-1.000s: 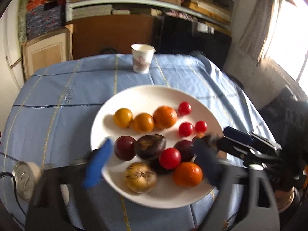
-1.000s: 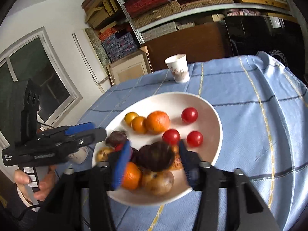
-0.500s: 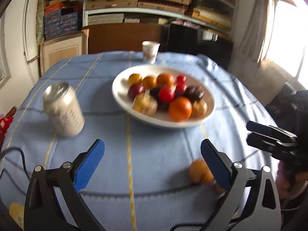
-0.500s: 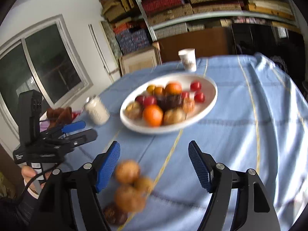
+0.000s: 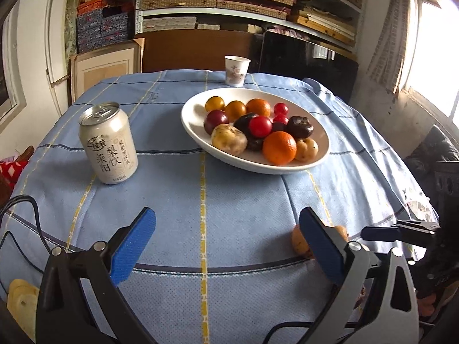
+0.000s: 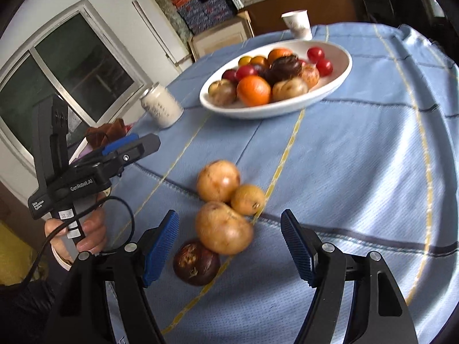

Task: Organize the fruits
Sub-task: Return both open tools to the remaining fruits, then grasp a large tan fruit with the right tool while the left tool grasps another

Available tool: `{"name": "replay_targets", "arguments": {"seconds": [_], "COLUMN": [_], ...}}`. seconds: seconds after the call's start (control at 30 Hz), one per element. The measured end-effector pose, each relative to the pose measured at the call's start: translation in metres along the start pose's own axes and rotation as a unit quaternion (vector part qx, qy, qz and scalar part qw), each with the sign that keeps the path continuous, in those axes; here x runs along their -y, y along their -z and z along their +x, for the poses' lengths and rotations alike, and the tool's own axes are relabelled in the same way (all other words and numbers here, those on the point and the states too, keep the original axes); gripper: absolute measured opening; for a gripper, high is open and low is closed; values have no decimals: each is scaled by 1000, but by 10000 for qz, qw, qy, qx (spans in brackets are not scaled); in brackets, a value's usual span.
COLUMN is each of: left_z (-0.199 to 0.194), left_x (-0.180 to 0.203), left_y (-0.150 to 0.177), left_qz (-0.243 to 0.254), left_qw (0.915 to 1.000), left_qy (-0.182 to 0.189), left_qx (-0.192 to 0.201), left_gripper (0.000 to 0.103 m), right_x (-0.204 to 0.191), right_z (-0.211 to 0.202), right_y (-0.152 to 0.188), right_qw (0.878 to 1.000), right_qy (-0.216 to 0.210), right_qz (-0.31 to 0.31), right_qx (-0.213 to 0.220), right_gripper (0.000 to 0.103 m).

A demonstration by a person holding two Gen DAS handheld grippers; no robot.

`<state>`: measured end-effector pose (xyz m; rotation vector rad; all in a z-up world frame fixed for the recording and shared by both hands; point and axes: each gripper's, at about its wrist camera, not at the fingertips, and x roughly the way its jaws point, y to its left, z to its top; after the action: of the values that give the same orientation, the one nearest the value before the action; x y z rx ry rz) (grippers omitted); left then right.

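Four loose fruits lie on the blue-clothed surface (image 6: 358, 149) just ahead of the right gripper (image 6: 229, 246): three tan fruits (image 6: 221, 226) touching in a cluster, and a dark purple fruit (image 6: 196, 262) nearest the camera, touching the lowest tan one. The lowest tan fruit and the purple one lie between the two blue fingers (image 6: 160, 246), closer to the left-hand finger; neither pad touches them. These fingers have just been opening and stand well apart, gripping nothing.

Beyond lies the white plate (image 5: 198, 132) heaped with oranges, red, purple and tan fruits.

Wide-spread, the left gripper (image 5: 226, 246) has its fingers (image 5: 132, 246) empty over bare cloth after just opening; one tan fruit peeks from behind its right-hand finger.

Its black body reads "GenRobot.AI" and "Data Acquisition System". Chinese characters mark the pale can (image 5: 107, 143). A printed paper cup (image 5: 236, 70) stands behind the plate.
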<state>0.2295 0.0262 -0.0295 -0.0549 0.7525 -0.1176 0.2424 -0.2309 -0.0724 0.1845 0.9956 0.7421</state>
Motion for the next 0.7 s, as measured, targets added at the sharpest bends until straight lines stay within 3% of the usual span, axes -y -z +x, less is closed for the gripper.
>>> {"name": "replay_targets", "arguments": {"seconds": [0.17,0.33,0.7], "left_z": [-1,0,-2], "left_x": [4,3,4], "left_y": [1,1,2], "left_qz": [48,15,23], "left_qw": [10000,10000,10000], "left_qy": [-10,10,6], "left_qx": [-3,-37,-30], "left_gripper": [98,98,98], "right_x": [-2,1,2], "right_z": [5,13,15], "right_y": [3,5,5], "right_qw": [9999,9995,9995], "right_qy": [-74,-105,-137], "right_qz": [-7,50,104], "right_qx": [-135,-306,-246], "right_gripper": [69,58,44]}}
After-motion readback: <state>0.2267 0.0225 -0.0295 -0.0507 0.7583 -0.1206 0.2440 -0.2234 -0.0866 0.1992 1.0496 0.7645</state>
